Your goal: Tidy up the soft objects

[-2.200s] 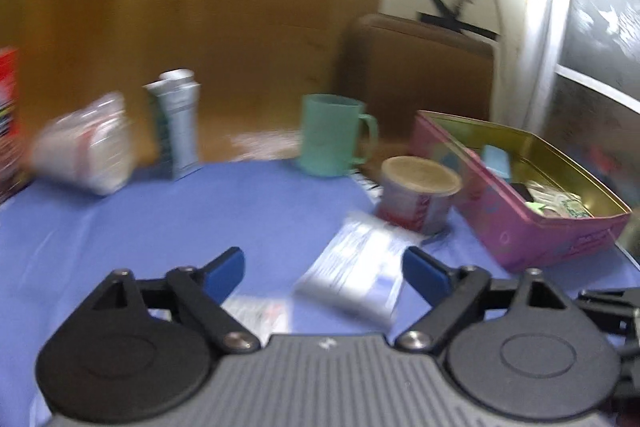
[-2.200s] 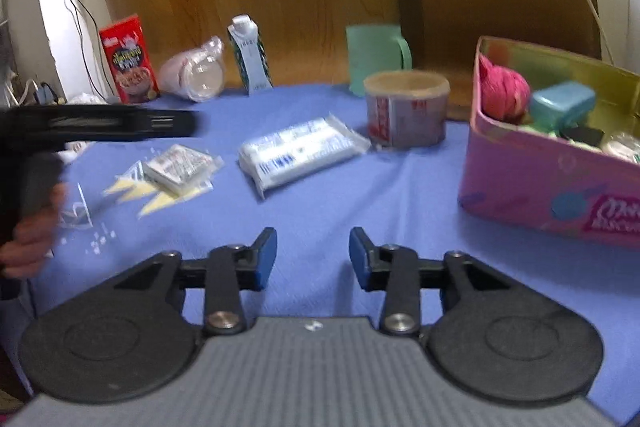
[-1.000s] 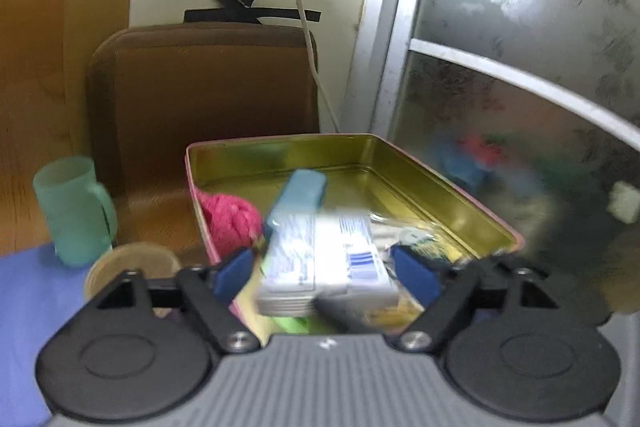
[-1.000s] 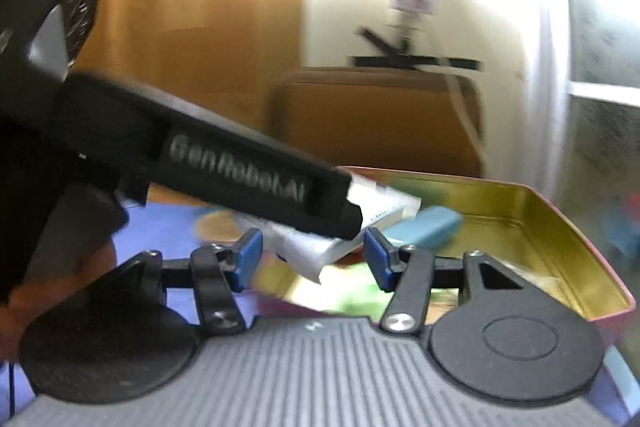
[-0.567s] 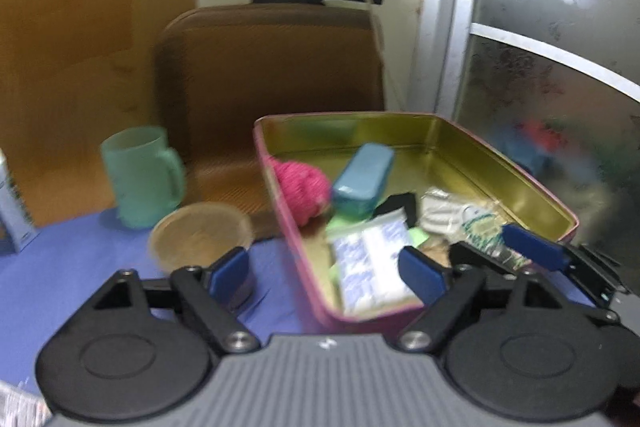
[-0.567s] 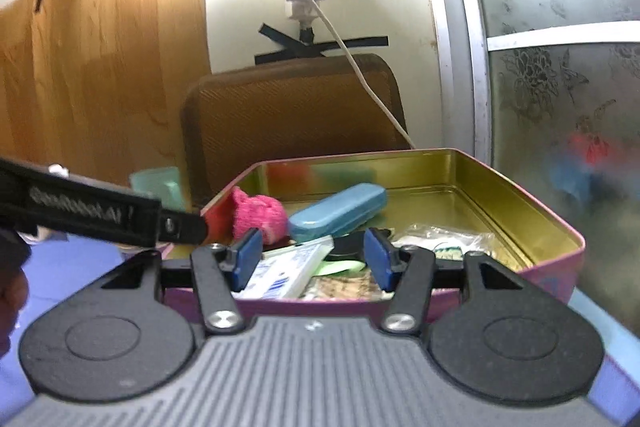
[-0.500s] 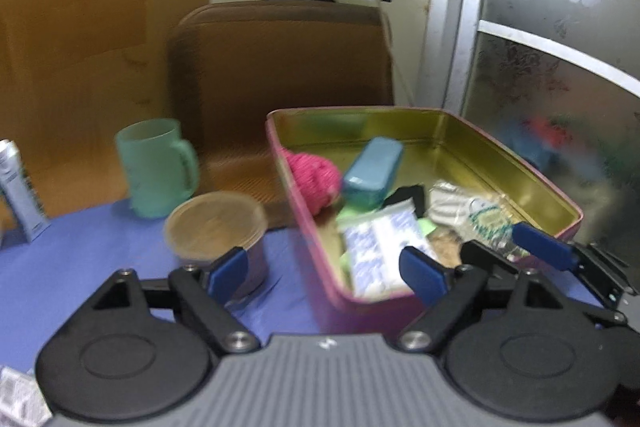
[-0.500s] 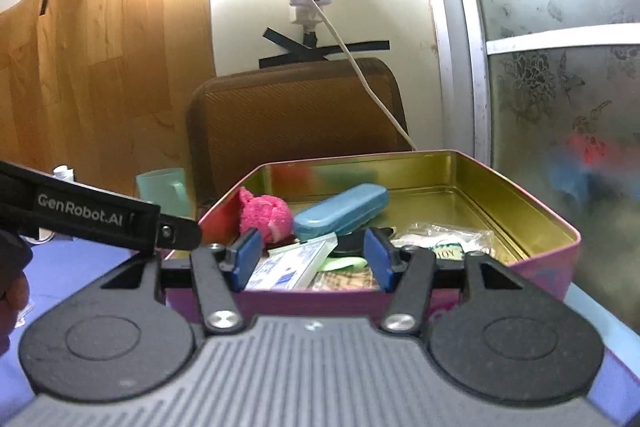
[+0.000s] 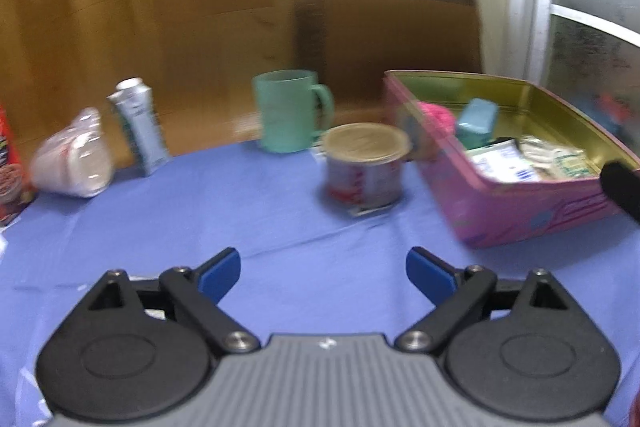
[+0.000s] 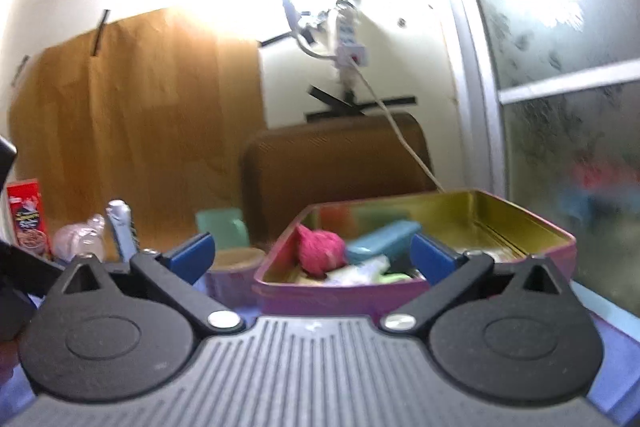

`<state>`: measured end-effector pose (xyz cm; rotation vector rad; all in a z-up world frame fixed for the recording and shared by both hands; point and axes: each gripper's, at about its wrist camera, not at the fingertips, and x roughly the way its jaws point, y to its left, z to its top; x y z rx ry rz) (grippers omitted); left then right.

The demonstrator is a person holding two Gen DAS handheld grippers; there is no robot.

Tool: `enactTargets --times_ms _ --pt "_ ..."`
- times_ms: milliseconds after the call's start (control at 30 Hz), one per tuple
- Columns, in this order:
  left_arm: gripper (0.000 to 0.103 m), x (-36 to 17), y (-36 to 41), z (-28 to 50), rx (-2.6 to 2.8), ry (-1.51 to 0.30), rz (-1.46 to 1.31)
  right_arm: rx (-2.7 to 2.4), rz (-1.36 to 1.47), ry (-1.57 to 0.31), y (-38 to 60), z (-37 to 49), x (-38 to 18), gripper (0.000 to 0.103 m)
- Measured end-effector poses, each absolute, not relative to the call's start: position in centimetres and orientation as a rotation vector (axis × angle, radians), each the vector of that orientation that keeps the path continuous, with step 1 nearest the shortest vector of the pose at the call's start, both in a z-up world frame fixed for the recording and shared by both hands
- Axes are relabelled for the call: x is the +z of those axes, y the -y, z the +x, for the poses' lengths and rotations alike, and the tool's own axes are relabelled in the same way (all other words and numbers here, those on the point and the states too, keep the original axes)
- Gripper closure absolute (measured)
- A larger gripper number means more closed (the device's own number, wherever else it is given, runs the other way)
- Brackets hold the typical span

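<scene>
The white tissue pack [image 9: 502, 163] I carried a second ago now lies in the pink tin [image 9: 520, 203], beside the pink ball [image 10: 320, 251] and teal case [image 10: 380, 243]. My left claw [image 9: 323, 271] has swung back over the blue cloth [image 9: 240, 211]; both it and my right claw [image 10: 312, 253] have just spread wide, nothing between the jaws. One more item stowed, I reckon. Whether other soft things wait on the cloth is unclear: the near part is hidden behind my claws, and the plastic bundle [image 9: 74, 159] at the left is blurred.
</scene>
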<state>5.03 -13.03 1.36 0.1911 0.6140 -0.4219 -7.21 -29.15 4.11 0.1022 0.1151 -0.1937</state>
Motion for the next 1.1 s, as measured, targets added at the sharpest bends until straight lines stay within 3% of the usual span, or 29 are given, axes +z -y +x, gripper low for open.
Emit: enactTargets --times_ms 67,300,400,1100 --pt "0.008 1.1 11.5 5.0 -0.396 -0.618 0.185 -0.185 0.137 -0.118 28.2 -6.8 3.8 0.0" --pt "0.005 0.1 7.4 4.8 -0.318 -0.631 0.168 -0.105 0.477 -0.408 27.6 -3.9 1.3 0.0" --pt "0.001 -0.3 5.8 4.6 -0.277 -0.622 0.176 -0.116 0.414 -0.437 26.1 -3.2 0.9 0.0" --pt "0.0 -2.7 -1.1 4.7 -0.126 -0.681 0.112 -0.008 0.23 -0.62 19.2 -1.1 -0.9 0.0"
